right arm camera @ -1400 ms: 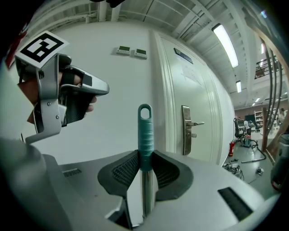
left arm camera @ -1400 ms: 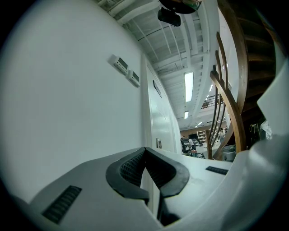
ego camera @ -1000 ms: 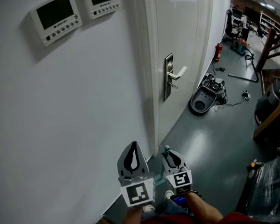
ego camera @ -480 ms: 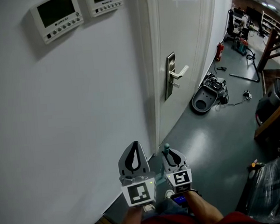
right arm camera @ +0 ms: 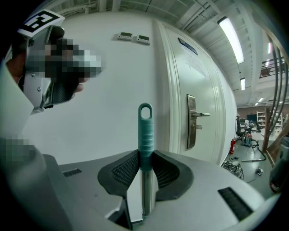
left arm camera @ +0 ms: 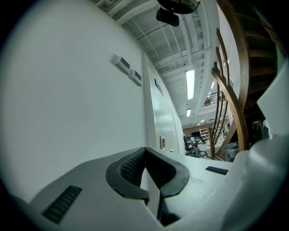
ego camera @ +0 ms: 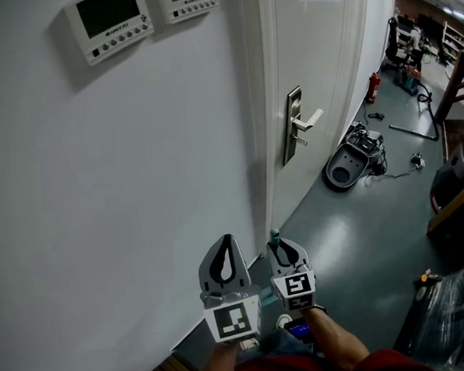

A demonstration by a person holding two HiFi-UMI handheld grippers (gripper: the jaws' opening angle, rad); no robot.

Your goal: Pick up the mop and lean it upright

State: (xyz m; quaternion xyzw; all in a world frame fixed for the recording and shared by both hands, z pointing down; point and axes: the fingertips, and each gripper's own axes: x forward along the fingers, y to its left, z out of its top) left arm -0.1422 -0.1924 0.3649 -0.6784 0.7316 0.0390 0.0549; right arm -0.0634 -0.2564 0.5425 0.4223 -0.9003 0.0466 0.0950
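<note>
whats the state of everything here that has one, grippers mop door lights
left gripper: shut, empty
right gripper: shut on the mop handle
mop handle: upright, held at its teal grip
door: closed
door handle: level, not pressed
ceiling light: on

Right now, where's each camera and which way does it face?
Head view: on the head, down along the wall; shows forearms, left gripper, right gripper.
Left gripper view: on that gripper, past its shut jaws toward the door.
Right gripper view: toward the door, jaws clamping the mop handle.
Shared: head and right gripper views show the door handle.
</note>
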